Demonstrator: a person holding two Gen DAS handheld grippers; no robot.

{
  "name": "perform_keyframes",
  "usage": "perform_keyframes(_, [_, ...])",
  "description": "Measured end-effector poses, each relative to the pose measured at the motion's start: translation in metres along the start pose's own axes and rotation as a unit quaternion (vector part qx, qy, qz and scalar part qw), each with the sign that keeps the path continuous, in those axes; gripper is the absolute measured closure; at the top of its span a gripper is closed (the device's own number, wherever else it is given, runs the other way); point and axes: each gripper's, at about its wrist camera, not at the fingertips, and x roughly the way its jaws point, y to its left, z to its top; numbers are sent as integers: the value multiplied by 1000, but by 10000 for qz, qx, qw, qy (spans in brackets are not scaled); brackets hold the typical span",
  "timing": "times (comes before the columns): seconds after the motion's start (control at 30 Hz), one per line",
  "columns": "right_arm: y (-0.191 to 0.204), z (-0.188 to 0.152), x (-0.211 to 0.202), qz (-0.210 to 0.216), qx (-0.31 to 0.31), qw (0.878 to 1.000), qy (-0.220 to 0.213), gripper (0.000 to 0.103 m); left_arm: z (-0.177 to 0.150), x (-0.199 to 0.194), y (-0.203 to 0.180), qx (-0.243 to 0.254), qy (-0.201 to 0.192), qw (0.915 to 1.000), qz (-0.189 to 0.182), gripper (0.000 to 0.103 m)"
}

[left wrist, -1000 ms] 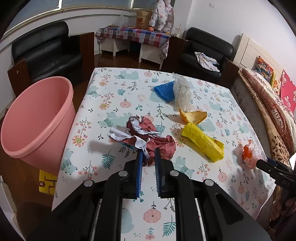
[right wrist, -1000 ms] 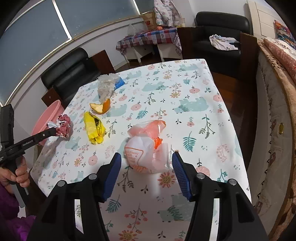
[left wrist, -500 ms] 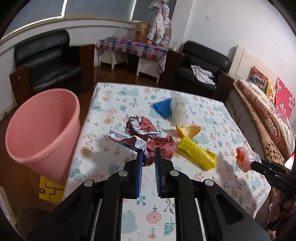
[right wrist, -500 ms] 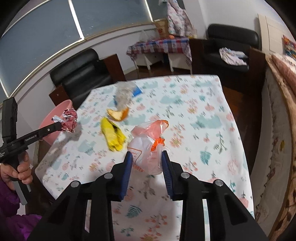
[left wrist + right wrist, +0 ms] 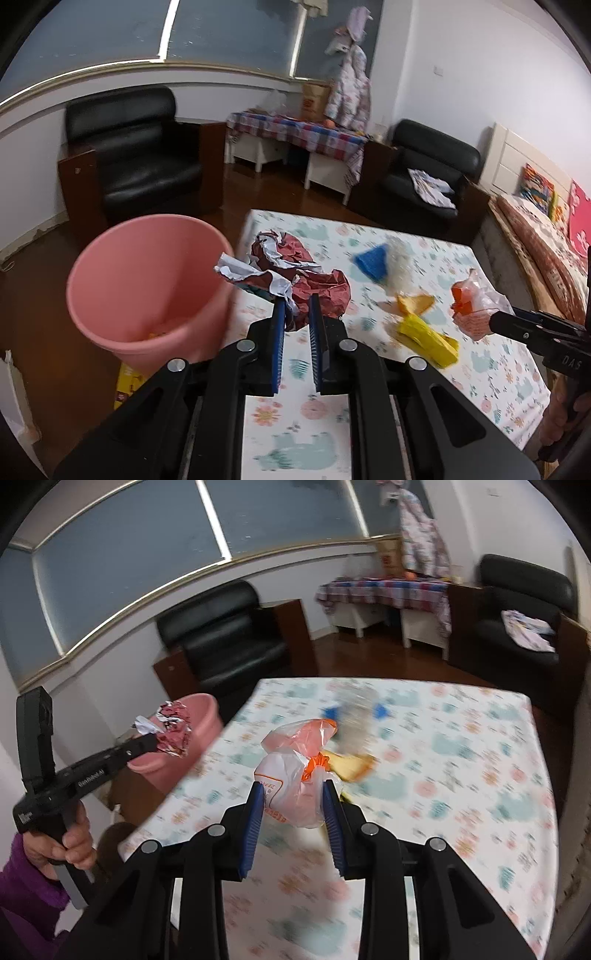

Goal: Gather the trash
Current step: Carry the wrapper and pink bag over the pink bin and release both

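My left gripper (image 5: 296, 303) is shut on a crumpled red and silver wrapper (image 5: 295, 273), held in the air beside the rim of the pink bin (image 5: 147, 280). The wrapper also shows in the right wrist view (image 5: 171, 734), in front of the bin (image 5: 184, 738). My right gripper (image 5: 293, 788) is shut on an orange and white plastic bag (image 5: 295, 771), lifted above the floral table (image 5: 461, 757). The bag also shows in the left wrist view (image 5: 474, 302). On the table lie a yellow wrapper (image 5: 424, 338), an orange peel (image 5: 413, 302), a blue wrapper (image 5: 371, 260) and a clear crumpled bag (image 5: 399, 267).
The bin stands on the floor left of the table and holds a few orange scraps. A yellow box (image 5: 127, 380) lies on the floor below it. Black armchairs (image 5: 136, 162) and a side table stand behind. A bed (image 5: 546, 251) runs along the table's right side.
Both grippers have risen with their loads. The left gripper has carried the red wrapper left, up to the bin's rim. The right gripper closed on the plastic bag and lifted it off the table.
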Motion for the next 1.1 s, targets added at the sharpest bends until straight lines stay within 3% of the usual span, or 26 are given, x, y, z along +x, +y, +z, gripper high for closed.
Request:
perform_keyframes(0.2, [41,27,30,563,-184,9982,45,71,3,-9,25,-233,-150,9993,235,91])
perform_keyframes(0.53, [99,59,84,1115,-357,9929,233,71,1,-19,60,-495,-362,9951,782,91])
perform_keyframes(1.1, [170,66,168,1114,-832,9879,683,70,-2,1,118,-956,-205,9889,1119,91])
